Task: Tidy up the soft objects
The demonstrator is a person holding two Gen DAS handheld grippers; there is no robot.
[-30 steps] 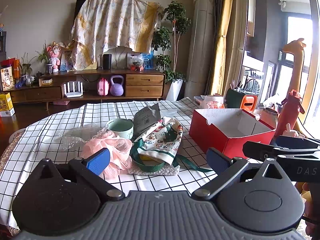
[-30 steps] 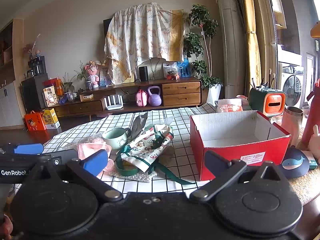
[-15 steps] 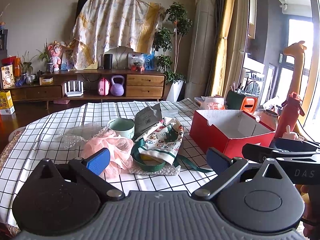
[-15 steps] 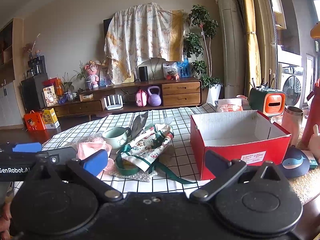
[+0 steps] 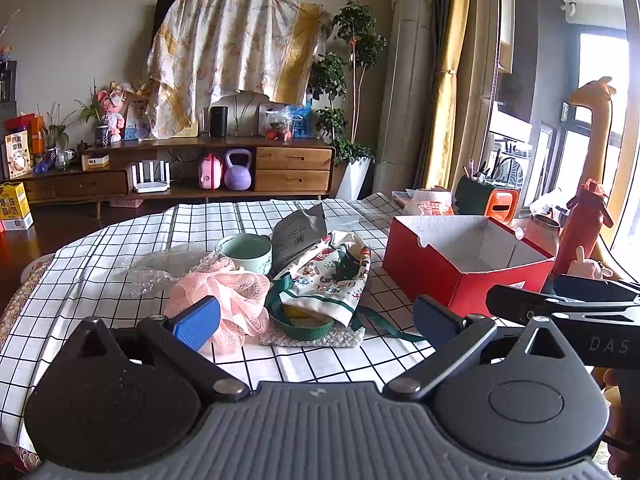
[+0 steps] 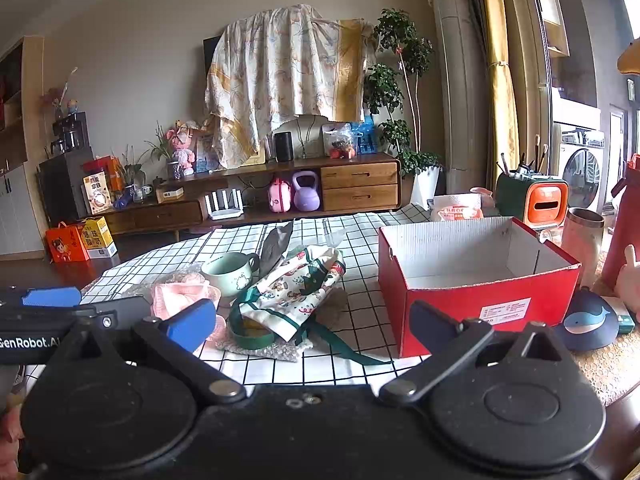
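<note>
Left wrist: pink mesh puff (image 5: 224, 300) half-hidden.

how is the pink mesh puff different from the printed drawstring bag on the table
The puff is plain pink, ruffled netting bunched into a ball; the bag is white printed cloth with green trim and cords. The puff sits to the left, on the tablecloth; the bag lies slumped, partly over a grey mat. Both look soft and lie outside the red box.

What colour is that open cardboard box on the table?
Red outside, white inside; the box shows best from the right wrist.
</note>
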